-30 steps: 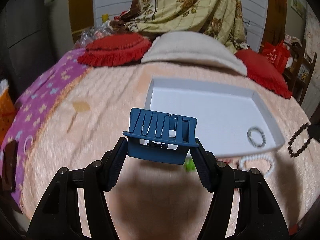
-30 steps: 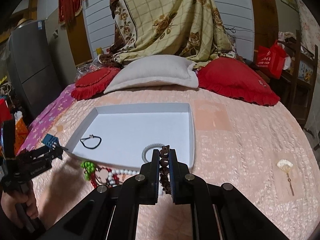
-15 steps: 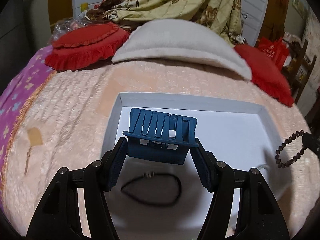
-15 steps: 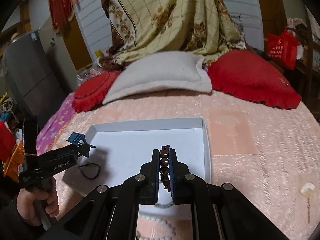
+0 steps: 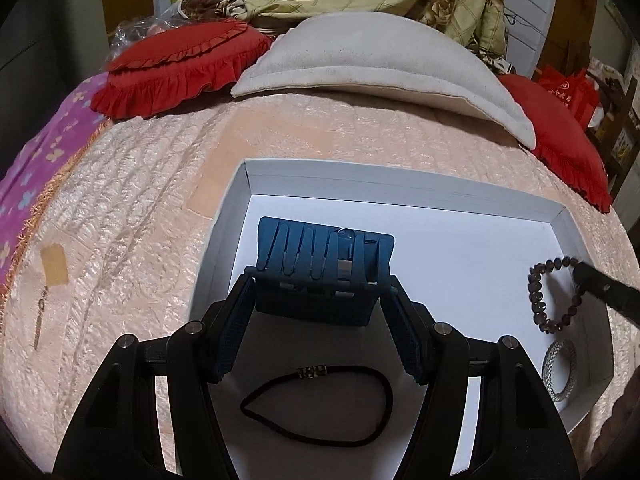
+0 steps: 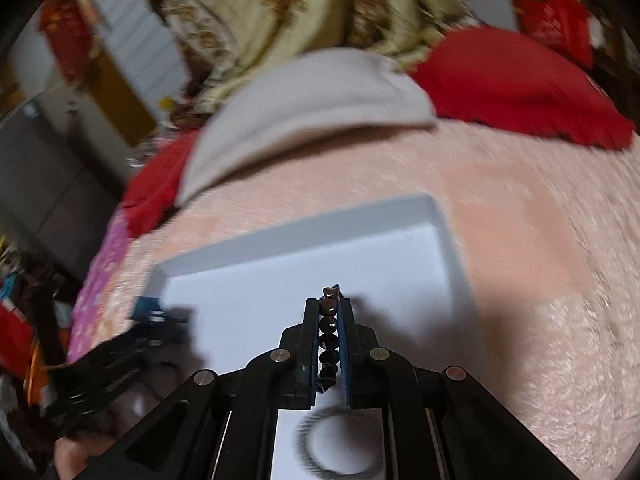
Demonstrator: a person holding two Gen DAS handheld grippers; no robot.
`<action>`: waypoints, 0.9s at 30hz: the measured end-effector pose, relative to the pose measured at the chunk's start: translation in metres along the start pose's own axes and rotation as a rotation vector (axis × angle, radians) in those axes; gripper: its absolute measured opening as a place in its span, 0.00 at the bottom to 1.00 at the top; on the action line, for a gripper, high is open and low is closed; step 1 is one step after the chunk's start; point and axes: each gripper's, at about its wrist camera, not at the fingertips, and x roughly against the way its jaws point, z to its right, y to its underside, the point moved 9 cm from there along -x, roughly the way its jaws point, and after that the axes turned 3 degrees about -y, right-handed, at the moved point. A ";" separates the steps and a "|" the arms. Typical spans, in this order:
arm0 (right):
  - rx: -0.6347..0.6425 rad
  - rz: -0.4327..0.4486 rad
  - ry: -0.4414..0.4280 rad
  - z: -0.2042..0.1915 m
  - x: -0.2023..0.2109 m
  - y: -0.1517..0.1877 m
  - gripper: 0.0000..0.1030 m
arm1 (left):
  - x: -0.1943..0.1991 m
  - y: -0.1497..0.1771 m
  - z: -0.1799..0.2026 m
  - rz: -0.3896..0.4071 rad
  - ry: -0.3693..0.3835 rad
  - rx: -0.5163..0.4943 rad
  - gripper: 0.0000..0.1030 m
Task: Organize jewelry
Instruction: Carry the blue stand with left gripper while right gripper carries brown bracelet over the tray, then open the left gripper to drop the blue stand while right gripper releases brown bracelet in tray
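Note:
My left gripper (image 5: 322, 312) is shut on a blue hair claw clip (image 5: 320, 268) and holds it above the left part of the white tray (image 5: 400, 186). A black hair tie (image 5: 320, 404) lies in the tray below the clip. A silver beaded bracelet (image 5: 560, 370) lies at the tray's right end. My right gripper (image 6: 330, 312) is shut on a dark brown bead bracelet (image 6: 329, 332) over the tray (image 6: 288, 236). In the left wrist view that bracelet (image 5: 538, 300) hangs from the right gripper's tip (image 5: 580, 276).
The tray sits on a pink quilted bed (image 5: 140, 200). Red cushions (image 5: 180, 64) and a grey pillow (image 5: 380, 52) lie at the far side. A small fan charm (image 5: 52, 276) lies on the quilt at the left. The silver bracelet (image 6: 340, 448) is blurred under my right gripper.
Both grippers have moved forward over the tray with their loads. The brown bracelet has come in over the tray's right end. The right wrist view has tilted and blurred.

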 end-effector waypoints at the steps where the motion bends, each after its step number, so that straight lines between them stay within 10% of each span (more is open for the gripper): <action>1: -0.005 -0.004 0.014 0.004 -0.001 0.000 0.08 | -0.002 0.001 -0.001 -0.010 -0.001 0.000 0.62; 27: 0.141 0.020 0.098 -0.006 0.013 0.006 0.20 | 0.027 -0.009 -0.016 0.033 0.083 0.062 0.68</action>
